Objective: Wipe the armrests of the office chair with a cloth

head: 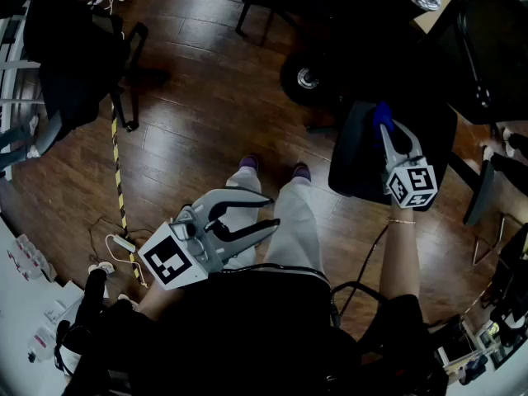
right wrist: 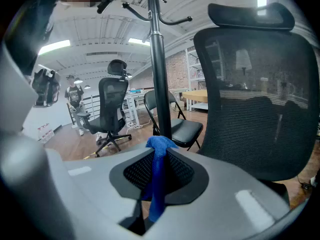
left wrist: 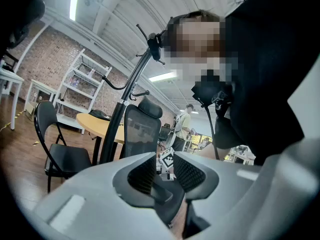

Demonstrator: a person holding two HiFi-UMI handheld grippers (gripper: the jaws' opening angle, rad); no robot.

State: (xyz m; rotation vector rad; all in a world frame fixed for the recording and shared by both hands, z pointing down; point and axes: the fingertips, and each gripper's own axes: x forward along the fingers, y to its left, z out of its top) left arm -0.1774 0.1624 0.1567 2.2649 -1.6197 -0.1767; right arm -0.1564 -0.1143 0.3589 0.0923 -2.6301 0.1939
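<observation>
The black mesh office chair stands in front of me on the right; its back fills the right side of the right gripper view. I cannot make out its armrests. My right gripper hovers over the seat, shut on a blue cloth that hangs down between its jaws. My left gripper is held low by my legs, well left of the chair, open and empty. In the left gripper view its jaws frame the chair back and the right gripper's marker cube.
A coat rack pole stands beside the chair, with a black folding chair behind it and a second office chair further off. A wooden table and another folding chair are near. Cables and striped tape lie on the floor at left.
</observation>
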